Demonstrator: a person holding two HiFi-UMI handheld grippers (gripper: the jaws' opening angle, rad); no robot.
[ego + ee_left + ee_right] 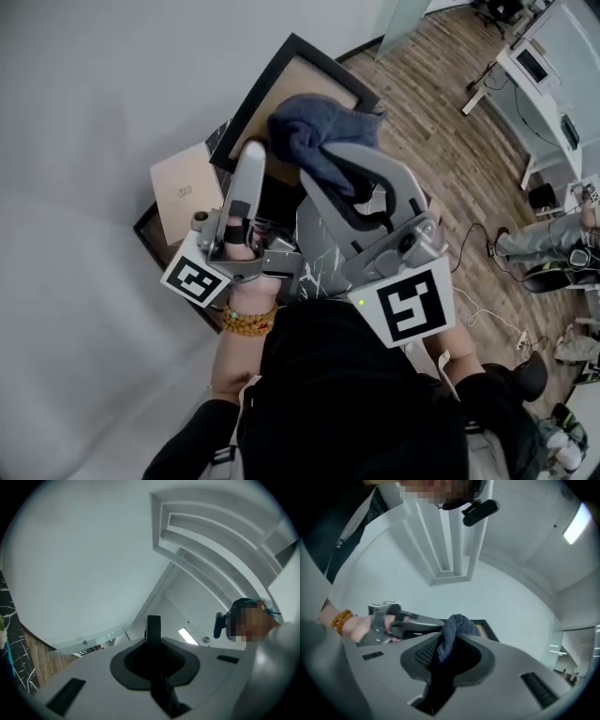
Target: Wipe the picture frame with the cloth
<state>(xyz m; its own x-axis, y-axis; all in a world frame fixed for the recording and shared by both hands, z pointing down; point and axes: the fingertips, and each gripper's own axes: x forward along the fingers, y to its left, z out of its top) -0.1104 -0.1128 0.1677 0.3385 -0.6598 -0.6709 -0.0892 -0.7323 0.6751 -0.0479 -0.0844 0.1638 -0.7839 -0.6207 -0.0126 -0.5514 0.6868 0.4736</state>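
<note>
here, white wall [94, 94], wood floor [450, 122]; right hand-held gripper [451, 632] clamps cloth [309, 131]; left hand-held gripper [153, 624] closed.

Left hand-held gripper [153, 623] closed; right [451, 637] clamped.

The place reads as an office. A wood-plank floor [441, 141] is laid beside a plain white wall [94, 94], and white desks [544, 108] with a monitor [531, 64] are ranged along the far side. Cables [473, 239] are trailed across the floor. A glass partition [405, 23] is seen, and overhead a stepped ceiling [211, 541] is fitted with a strip light [187, 636].
</note>
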